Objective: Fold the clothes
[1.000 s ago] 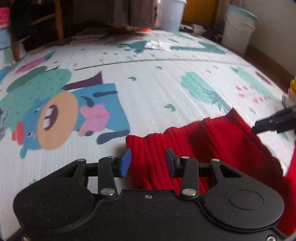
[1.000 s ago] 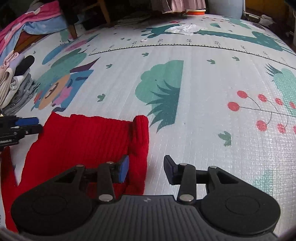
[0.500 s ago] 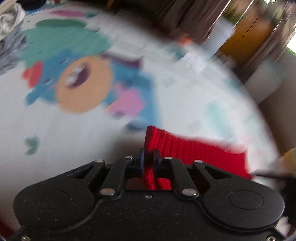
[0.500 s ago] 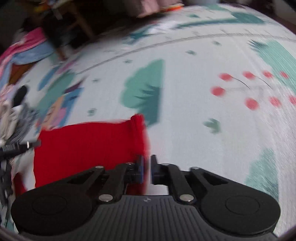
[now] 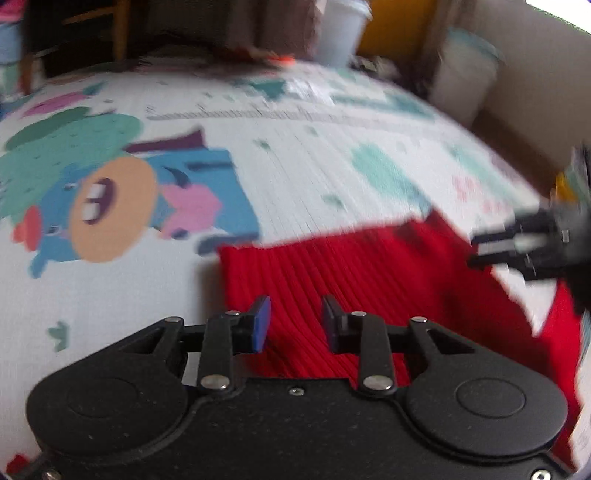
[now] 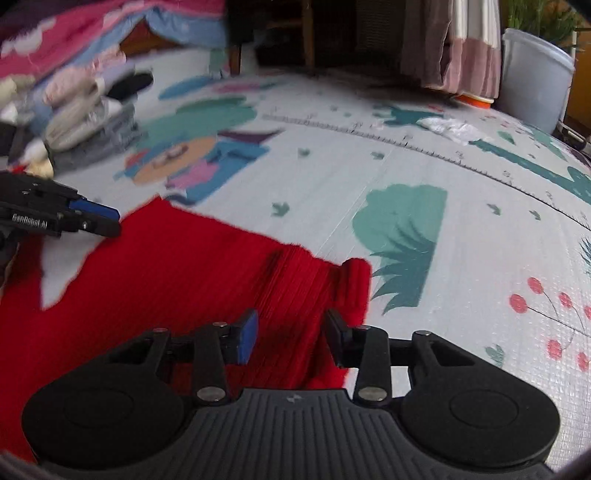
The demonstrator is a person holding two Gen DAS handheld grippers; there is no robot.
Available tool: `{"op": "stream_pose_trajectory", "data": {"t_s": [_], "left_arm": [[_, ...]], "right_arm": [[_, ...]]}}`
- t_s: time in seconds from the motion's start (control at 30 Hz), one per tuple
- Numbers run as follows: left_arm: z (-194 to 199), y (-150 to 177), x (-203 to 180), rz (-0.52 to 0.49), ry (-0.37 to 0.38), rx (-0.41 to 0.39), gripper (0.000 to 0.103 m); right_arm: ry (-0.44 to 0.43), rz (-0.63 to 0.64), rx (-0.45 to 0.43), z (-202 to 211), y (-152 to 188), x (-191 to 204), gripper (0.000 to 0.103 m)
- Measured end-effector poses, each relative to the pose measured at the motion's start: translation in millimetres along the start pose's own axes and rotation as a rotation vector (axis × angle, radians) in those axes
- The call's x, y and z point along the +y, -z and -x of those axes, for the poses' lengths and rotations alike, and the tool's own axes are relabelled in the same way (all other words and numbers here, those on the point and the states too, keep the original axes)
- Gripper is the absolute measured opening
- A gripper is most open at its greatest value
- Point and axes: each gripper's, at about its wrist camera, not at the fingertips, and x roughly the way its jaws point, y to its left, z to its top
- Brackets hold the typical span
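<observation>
A red ribbed knit garment (image 5: pixel 369 280) lies spread on the cartoon play mat (image 5: pixel 303 177). My left gripper (image 5: pixel 295 317) hovers over the garment's left part; its jaws are opening, with fabric showing below the gap and the pads apart from it. In the right wrist view the same garment (image 6: pixel 192 280) has a rolled edge at its right side. My right gripper (image 6: pixel 291 332) sits over that edge, its jaws opening too and not pressing the cloth. Each gripper shows in the other's view: the right gripper (image 5: pixel 491 251) and the left gripper (image 6: pixel 99 221).
A stack of folded clothes (image 6: pixel 85 122) sits at the mat's left edge, with pink and blue bedding (image 6: pixel 110 33) behind it. A white bucket (image 6: pixel 535 81), a curtain (image 6: pixel 461 48) and chair legs (image 6: pixel 232 59) line the far side. A crumpled white scrap (image 6: pixel 450 129) lies on the mat.
A second ago both grippers stood open over the red garment. Half a second ago they were shut on its edge. Now both have parted and the cloth lies on the mat.
</observation>
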Motion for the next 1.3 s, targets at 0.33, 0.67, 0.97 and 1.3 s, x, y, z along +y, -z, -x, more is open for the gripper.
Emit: {"op": "stream_pose_trajectory", "data": {"t_s": [0.33, 0.67, 0.97, 1.3], "left_arm": [[22, 3, -29, -0.211, 0.007, -0.074, 0.035], [62, 55, -37, -0.197, 0.002, -0.05, 0.035], [83, 124, -81, -0.44, -0.016, -0.025, 0.031], [96, 128, -95, -0.322, 0.001, -0.005, 0.032]], "right_arm": [[0.129, 0.01, -0.002, 20, 13, -13, 0.038], [0.082, 0.024, -0.001, 42, 15, 0, 0.042], [-0.13, 0.211, 0.145, 105, 113, 87, 0.041], [-0.041, 0.135, 0.116, 151, 137, 85, 0.047]]}}
